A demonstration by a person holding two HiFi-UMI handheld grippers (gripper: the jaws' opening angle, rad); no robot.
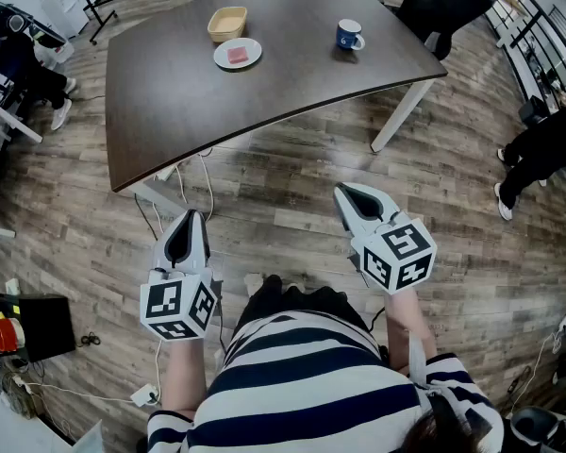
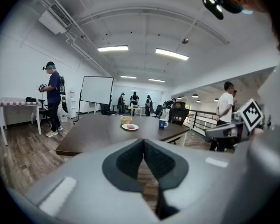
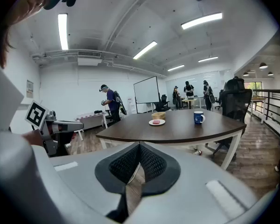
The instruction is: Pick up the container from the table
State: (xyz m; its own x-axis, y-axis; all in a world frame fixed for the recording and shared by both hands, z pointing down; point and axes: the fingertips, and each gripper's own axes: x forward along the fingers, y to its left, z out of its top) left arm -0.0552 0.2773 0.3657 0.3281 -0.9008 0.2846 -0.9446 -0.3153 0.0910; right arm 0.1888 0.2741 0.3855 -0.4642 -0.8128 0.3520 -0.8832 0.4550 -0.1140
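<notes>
The container (image 1: 227,23) is a small tan basket at the far side of the dark brown table (image 1: 264,102). It also shows in the left gripper view as a basket (image 2: 126,120) and in the right gripper view as a basket (image 3: 158,115), far ahead of both jaws. My left gripper (image 1: 191,217) and right gripper (image 1: 344,192) hang over the wood floor, well short of the table's near edge. Both are shut with nothing between the pads; the left gripper's (image 2: 143,141) and right gripper's (image 3: 139,145) jaw tips meet.
A white plate (image 1: 238,54) with a pink item lies just in front of the basket. A blue mug (image 1: 349,35) stands to its right. Cables (image 1: 184,182) trail under the table's near edge. A black office chair (image 1: 441,3) stands at the far right, and people (image 1: 19,59) stand around the room.
</notes>
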